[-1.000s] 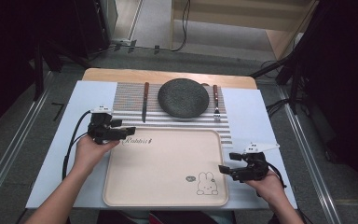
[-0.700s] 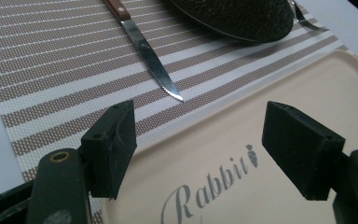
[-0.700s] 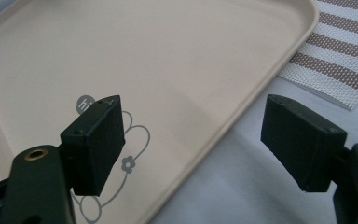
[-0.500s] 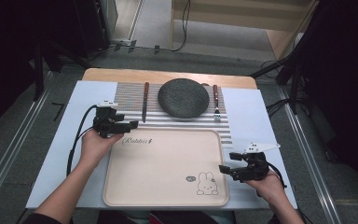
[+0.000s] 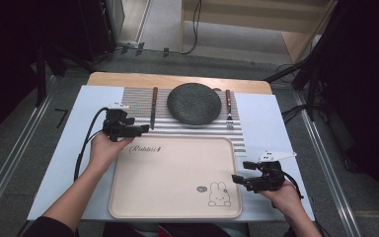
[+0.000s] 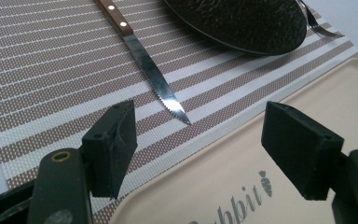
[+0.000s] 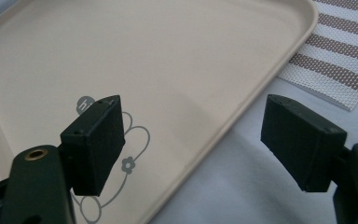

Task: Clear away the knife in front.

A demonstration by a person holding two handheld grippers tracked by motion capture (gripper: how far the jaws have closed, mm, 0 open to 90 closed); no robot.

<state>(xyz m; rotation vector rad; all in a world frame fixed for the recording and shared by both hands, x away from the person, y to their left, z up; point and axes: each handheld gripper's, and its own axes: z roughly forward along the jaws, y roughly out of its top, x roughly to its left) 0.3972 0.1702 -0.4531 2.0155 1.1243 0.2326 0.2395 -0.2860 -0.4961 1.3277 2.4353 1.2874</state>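
Note:
A cream tray point(image 5: 177, 173) with a rabbit print lies at the table's front, its rim point(image 6: 270, 112) also seen in the left gripper view and its bare floor point(image 7: 168, 60) in the right gripper view. Behind it a striped placemat point(image 5: 138, 106) carries a dark round plate point(image 5: 194, 103), a wooden-handled knife point(image 5: 153, 106) on its left and a fork point(image 5: 229, 109) on its right. My left gripper point(image 5: 139, 129) hangs open over the tray's far-left corner, just short of the knife's tip point(image 6: 179, 112). My right gripper point(image 5: 238, 178) is open at the tray's right edge, holding nothing.
A pale blue cloth point(image 5: 69, 148) covers the table under the placemat point(image 7: 340, 60) and tray. The plate's rim point(image 6: 242, 32) and fork tines point(image 6: 321, 28) lie beyond the knife. Dark stands and cables ring the table on the floor.
My left gripper has moved right and slightly forward, from the blue cloth to the tray's far-left corner near the knife. The right gripper has stayed put.

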